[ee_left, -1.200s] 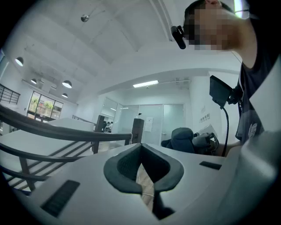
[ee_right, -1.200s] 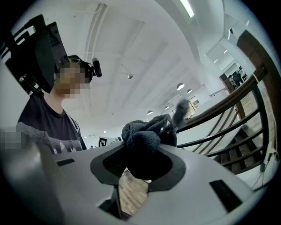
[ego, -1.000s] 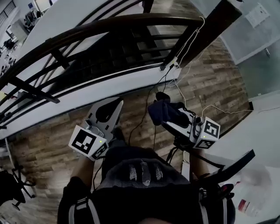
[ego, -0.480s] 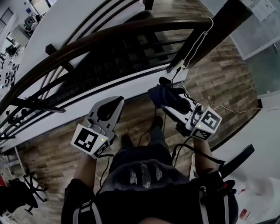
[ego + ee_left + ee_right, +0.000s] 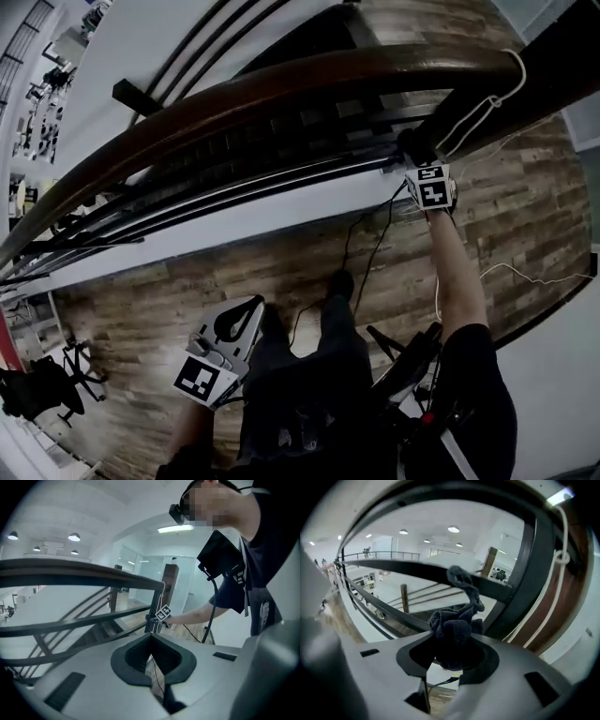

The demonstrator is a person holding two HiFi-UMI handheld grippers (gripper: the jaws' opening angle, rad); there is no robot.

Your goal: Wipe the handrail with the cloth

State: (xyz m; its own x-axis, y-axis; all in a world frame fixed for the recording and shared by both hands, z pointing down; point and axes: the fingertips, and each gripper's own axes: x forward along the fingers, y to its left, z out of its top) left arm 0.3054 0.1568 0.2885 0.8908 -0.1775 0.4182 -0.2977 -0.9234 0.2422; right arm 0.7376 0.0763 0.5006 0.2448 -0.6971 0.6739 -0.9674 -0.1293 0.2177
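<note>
The handrail (image 5: 281, 86) is a dark brown curved bar running from lower left to upper right in the head view. My right gripper (image 5: 415, 150) reaches out at arm's length just under its right end, beside the dark corner post (image 5: 553, 70). It is shut on a dark blue cloth (image 5: 457, 625), bunched between the jaws with a twisted end sticking up; the handrail (image 5: 440, 494) arcs overhead, and I cannot tell if the cloth touches it. My left gripper (image 5: 246, 314) hangs low near my body, jaws shut and empty (image 5: 151, 639). The left gripper view shows the handrail (image 5: 70, 571).
A white cord (image 5: 478, 108) loops round the corner post. Thin dark rails (image 5: 234, 178) run below the handrail above a white ledge (image 5: 234, 220). A black cable (image 5: 361, 253) trails over the wood floor. An office chair (image 5: 37, 389) stands at the lower left.
My right gripper has moved forward and up with the cloth, from near my body to the railing by the post. The left gripper has dropped back and stayed shut.
</note>
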